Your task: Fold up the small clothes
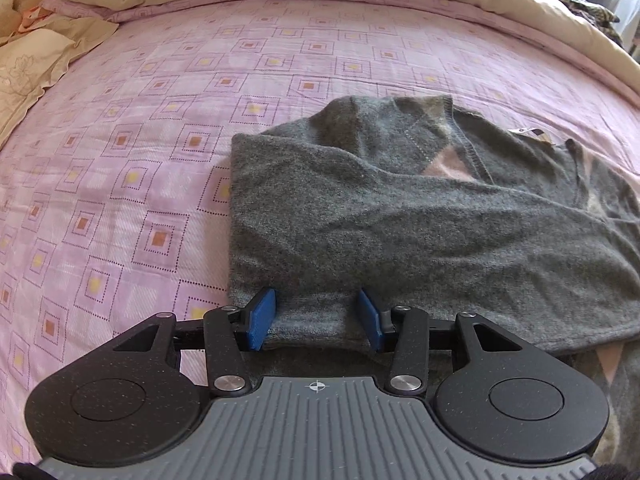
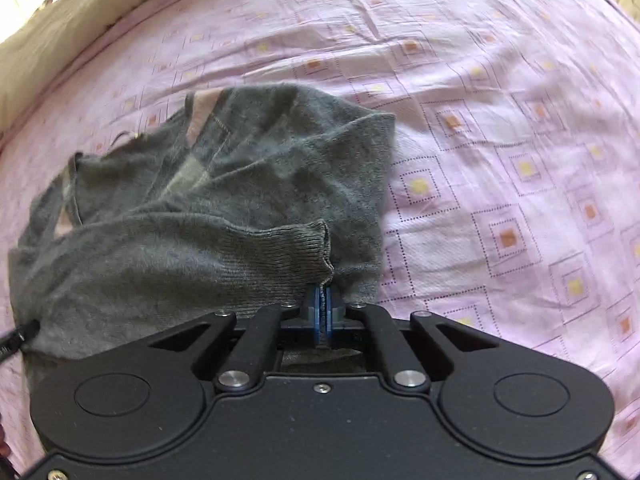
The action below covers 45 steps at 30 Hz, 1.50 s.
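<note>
Pinching sweater [image 2: 200,200] cuff [image 2: 316,248] – right claw [image 2: 322,304] pressed tight; left claw [image 1: 316,320] spread wide over hem

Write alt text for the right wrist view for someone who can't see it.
The right claw is shut on the ribbed cuff of a grey sweater, whose sleeve lies folded across its body. The sweater rests on a pink bedsheet printed with squares.

Sweater [image 1: 400,220]: runs off the right edge beyond the left gripper [image 1: 316,318]; its near hem is hidden under the tool body.
Right gripper [image 2: 322,308]: the fabric edge between its closed pads is mostly hidden.
Dark clutter [image 1: 584,8]: far right, too small to identify.
</note>
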Each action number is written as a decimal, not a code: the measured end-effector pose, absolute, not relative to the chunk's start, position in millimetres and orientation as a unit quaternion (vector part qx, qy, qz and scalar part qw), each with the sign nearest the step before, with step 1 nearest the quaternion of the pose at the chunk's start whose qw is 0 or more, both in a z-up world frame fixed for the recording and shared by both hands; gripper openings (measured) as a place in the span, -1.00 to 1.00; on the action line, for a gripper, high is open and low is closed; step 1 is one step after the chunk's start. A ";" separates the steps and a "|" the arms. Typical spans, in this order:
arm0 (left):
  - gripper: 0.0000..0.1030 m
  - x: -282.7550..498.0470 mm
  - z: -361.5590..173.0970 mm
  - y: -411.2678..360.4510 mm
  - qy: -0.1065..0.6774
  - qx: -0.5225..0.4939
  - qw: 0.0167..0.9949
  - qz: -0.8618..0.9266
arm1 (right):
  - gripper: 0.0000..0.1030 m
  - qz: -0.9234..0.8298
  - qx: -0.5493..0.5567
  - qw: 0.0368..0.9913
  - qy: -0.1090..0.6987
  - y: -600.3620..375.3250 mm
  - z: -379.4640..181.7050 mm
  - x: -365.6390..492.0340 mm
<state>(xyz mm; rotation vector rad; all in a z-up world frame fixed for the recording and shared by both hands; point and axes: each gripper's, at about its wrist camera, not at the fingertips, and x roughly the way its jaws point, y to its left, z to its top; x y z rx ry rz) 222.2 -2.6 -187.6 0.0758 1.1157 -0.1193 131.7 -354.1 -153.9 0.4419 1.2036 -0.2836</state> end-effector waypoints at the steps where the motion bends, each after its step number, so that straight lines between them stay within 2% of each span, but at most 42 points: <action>1: -0.13 223.1 -187.1 -3.2 0.530 0.037 0.845 -0.057 | -0.83 -0.134 0.210 0.792 0.557 -354.6 -152.3 131.3; 2: -0.13 224.1 -186.5 -3.6 0.532 0.038 0.844 -0.058 | -0.82 -0.138 0.211 0.795 0.553 -354.7 -150.2 130.3; 4: -0.12 224.7 -185.1 -3.3 0.533 0.036 0.843 -0.061 | -0.66 -0.155 0.198 0.800 0.545 -354.7 -146.1 126.5; 8: -0.11 218.2 -182.0 0.0 0.528 0.035 0.846 -0.068 | -0.59 -0.187 0.192 0.796 0.543 -361.3 -142.1 111.0; 10: -0.11 212.8 -178.8 2.2 0.527 0.033 0.846 -0.068 | -0.31 -0.193 0.203 0.796 0.537 -366.9 -139.2 98.4; 11: -0.11 209.3 -176.8 4.0 0.527 0.031 0.846 -0.067 | -0.26 -0.196 0.206 0.795 0.535 -368.4 -137.7 91.4; 14: 0.03 196.8 -174.4 11.6 0.534 0.031 0.844 -0.048 | -0.24 -0.195 0.207 0.791 0.542 -368.1 -135.8 72.3; 18: 0.03 175.6 -181.4 32.2 0.560 0.008 0.828 -0.025 | -0.24 -0.188 0.204 0.784 0.556 -359.9 -135.7 47.5; 22: 0.04 149.3 -185.1 52.2 0.575 -0.007 0.818 -0.012 | -0.04 -0.178 0.204 0.780 0.564 -345.6 -138.0 26.2; 27: 0.22 118.9 -186.4 66.4 0.581 -0.011 0.813 -0.014 | -0.03 -0.166 0.205 0.772 0.578 -325.4 -144.9 8.8; 31: 0.46 99.7 -189.1 63.8 0.584 0.008 0.811 -0.027 | 0.21 -0.160 0.197 0.772 0.583 -307.4 -147.7 0.2; 34: 0.60 90.6 -191.7 60.1 0.578 0.021 0.815 -0.038 | 0.27 -0.163 0.182 0.774 0.584 -297.5 -149.4 -2.6; 39: 0.99 90.5 -198.7 56.3 0.580 0.030 0.812 -0.057 | 0.49 -0.166 0.168 0.778 0.583 -288.2 -153.9 0.2; 45: 1.00 92.7 -200.8 54.6 0.578 0.035 0.812 -0.069 | 0.90 -0.152 0.130 0.781 0.592 -271.9 -163.5 7.3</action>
